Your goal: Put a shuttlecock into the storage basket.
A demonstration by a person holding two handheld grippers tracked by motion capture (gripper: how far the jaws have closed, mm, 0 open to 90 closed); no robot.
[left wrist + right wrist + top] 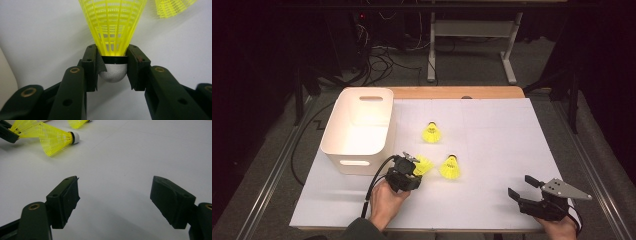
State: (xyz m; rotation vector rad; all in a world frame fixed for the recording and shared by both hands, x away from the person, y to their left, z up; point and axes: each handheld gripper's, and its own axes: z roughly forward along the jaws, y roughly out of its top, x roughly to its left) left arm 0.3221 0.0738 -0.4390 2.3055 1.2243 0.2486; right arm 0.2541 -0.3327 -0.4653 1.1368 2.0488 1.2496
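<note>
Here the left tongs [113,68] are clamped on the white cork of a yellow shuttlecock [113,30], held low over the counter [492,200] beside the white plastic bin [358,131]; in the high view the tongs' body hides that cork. The right tongs [115,195] stand wide apart over bare counter. Three shuttlecocks in all: the held one, a second [450,167] just beside it, a third [431,133] farther back.

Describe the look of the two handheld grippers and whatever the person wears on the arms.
Both grippers are black, each with two blocky fingers on hinged links with brass-coloured pivots. The left gripper trails a black cable. The right gripper carries a grey three-cornered plate with small holes. A dark green sleeve covers the left forearm.
</note>
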